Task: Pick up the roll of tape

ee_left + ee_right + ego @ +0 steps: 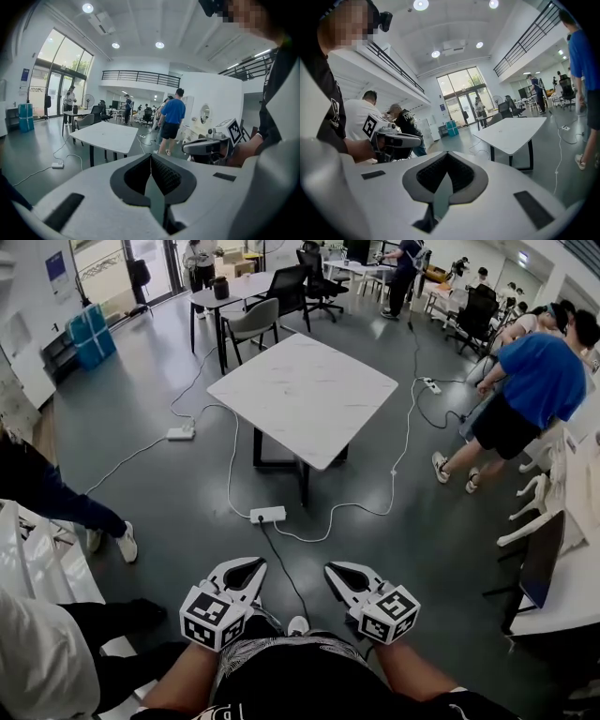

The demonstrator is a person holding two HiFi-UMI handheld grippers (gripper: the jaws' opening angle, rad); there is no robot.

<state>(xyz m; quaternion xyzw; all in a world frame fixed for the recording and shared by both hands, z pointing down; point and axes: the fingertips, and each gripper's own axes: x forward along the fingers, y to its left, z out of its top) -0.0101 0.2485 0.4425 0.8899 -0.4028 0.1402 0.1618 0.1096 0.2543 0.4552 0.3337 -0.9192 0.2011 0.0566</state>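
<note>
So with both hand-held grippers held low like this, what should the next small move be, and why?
Probably step towards the white square-topped table. The left hand-held gripper and right hand-held gripper are both shut, empty and close to the body, the table stands well ahead, and no roll of tape shows in any view.

Both forearms [186,675] reach forward from the near edge, close together. The left hand-held gripper [249,565] and the right hand-held gripper [335,570] sit side by side, pointing away and slightly downward, tips angled toward each other. Each has its jaws pressed together, with nothing between them.
</note>
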